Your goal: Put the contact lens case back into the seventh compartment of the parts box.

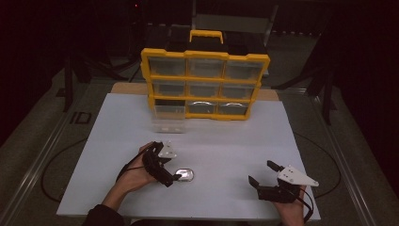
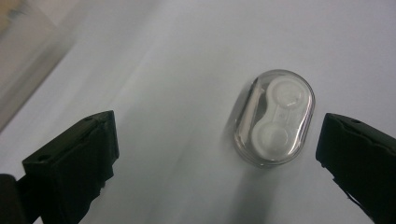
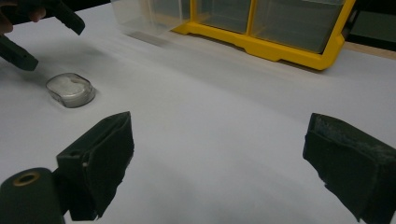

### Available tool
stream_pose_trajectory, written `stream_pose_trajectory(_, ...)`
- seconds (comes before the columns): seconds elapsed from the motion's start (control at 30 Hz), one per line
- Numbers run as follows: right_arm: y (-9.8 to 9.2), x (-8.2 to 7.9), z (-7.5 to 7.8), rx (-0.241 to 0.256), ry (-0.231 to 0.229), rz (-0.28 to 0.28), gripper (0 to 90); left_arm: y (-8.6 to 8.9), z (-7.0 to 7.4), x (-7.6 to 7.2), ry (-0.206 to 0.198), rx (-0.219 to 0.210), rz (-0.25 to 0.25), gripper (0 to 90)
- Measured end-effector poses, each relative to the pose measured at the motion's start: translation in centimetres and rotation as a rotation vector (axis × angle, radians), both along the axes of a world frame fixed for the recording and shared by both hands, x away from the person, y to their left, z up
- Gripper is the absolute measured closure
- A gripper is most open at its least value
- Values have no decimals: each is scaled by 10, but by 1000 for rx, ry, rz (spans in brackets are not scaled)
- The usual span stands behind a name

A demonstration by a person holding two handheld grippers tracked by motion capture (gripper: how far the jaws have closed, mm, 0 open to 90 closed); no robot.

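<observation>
A small clear oval case [image 1: 185, 175] with two round white wells lies on the white table top [image 1: 226, 141]. My left gripper [image 1: 168, 162] is open just left of it. In the left gripper view the case [image 2: 273, 122] sits ahead of the gap between the open jaws, close to the right one, and the left gripper [image 2: 217, 154] touches nothing. My right gripper [image 1: 262, 173] is open over bare table at the front right, holding nothing. The right gripper view shows that right gripper [image 3: 217, 158], with the case [image 3: 71, 89] and the left gripper [image 3: 44, 37] far off.
A yellow organizer [image 1: 205, 84] with several clear drawers stands upright at the back centre. One clear drawer [image 1: 168, 123] sits pulled out on the table in front of its lower left corner. The white top ends in edges left, right and front.
</observation>
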State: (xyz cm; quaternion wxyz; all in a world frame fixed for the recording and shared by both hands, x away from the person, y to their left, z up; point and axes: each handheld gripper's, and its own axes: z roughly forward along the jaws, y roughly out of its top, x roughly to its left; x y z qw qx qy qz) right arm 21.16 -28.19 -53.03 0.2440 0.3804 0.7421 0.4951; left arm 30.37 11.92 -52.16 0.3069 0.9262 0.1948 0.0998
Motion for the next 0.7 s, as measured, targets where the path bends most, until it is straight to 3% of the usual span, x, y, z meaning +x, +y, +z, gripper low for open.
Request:
stream_pose_trajectory(0.13,0,0,0,-1,0,0,84,-5,-4,0,39,29,-16,17)
stream_pose_trajectory(0.33,0,0,0,-3,-1,-1,84,-12,-7,-1,52,51,-36,14)
stream_pose_trajectory(0.5,0,0,0,-4,-1,-1,84,-23,-10,-3,27,88,-28,5)
stream_pose_trajectory(0.7,0,1,-1,-8,9,-13,85,-34,-14,-6,30,127,-69,49)
